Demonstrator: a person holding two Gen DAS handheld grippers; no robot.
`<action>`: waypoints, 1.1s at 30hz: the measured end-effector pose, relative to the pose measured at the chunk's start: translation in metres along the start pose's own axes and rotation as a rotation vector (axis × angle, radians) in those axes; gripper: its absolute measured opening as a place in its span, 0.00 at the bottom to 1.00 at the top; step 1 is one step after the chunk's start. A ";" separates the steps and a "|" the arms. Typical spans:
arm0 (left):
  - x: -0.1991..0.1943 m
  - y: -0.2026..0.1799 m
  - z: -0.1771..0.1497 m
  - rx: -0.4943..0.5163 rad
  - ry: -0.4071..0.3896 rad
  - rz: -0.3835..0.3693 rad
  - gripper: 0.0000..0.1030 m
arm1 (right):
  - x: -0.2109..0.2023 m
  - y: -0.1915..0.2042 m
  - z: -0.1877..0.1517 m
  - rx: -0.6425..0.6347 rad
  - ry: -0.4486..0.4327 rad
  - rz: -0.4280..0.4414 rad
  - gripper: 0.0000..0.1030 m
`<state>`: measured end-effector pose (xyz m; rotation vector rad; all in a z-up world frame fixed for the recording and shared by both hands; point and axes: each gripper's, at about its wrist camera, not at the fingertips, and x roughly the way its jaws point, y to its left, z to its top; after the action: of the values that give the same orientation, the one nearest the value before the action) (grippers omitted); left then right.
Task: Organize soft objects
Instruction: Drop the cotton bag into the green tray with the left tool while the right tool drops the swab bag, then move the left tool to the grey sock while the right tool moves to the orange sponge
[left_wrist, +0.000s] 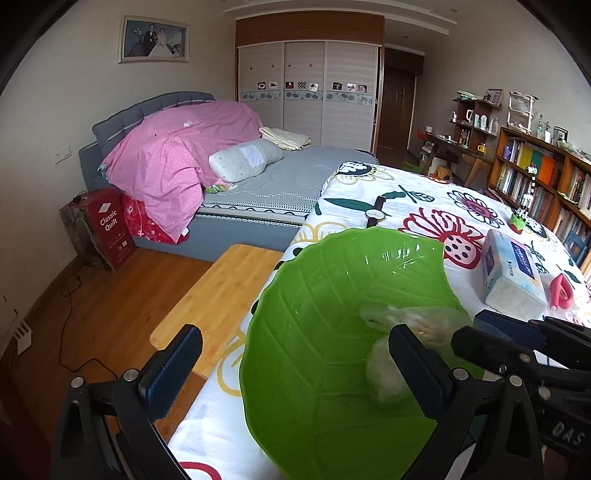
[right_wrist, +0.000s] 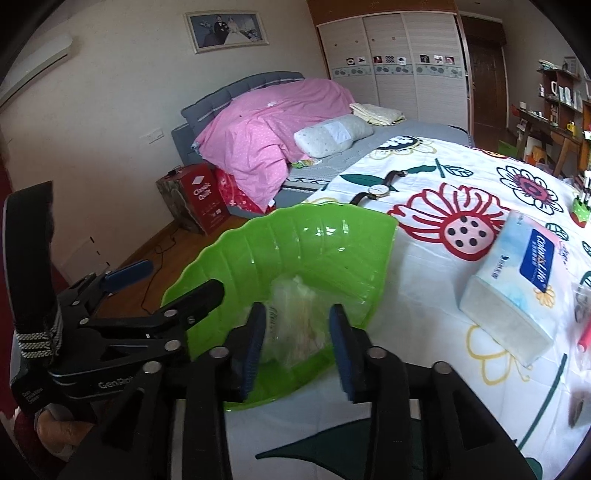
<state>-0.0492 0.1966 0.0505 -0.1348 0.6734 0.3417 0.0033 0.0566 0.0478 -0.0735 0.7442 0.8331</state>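
Note:
A green leaf-shaped bowl (left_wrist: 325, 332) (right_wrist: 295, 240) sits on the floral tablecloth (left_wrist: 424, 206) near the table's left edge. Inside it lies a clear plastic bag (left_wrist: 417, 321) (right_wrist: 299, 317) with something soft and pale in it. My right gripper (right_wrist: 297, 312) (left_wrist: 472, 328) reaches into the bowl, and the bag lies between its parted pads, which do not squeeze it. My left gripper (left_wrist: 295, 332) (right_wrist: 170, 282) stands wide open across the bowl's near left side. One of its fingers (left_wrist: 417, 369) is inside the bowl beside the bag, the other outside the rim.
A pack of tissues (left_wrist: 513, 273) (right_wrist: 517, 291) lies right of the bowl, a pink object (left_wrist: 561, 291) beyond it. A wristwatch (left_wrist: 376, 212) (right_wrist: 376, 190) lies behind the bowl. A bamboo board (left_wrist: 221, 291) stands left of the table, with a bed (left_wrist: 258, 184) farther back.

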 end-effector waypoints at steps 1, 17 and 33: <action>0.000 0.000 0.000 0.000 0.002 0.001 1.00 | 0.000 0.001 0.000 -0.002 -0.001 0.002 0.41; -0.004 -0.018 0.001 0.041 0.005 -0.011 1.00 | -0.022 -0.024 -0.017 0.068 -0.023 -0.073 0.45; -0.009 -0.058 0.002 0.096 0.012 -0.060 1.00 | -0.053 -0.054 -0.038 0.153 -0.073 -0.137 0.51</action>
<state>-0.0342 0.1403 0.0579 -0.0654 0.6948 0.2511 -0.0041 -0.0275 0.0410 0.0425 0.7234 0.6433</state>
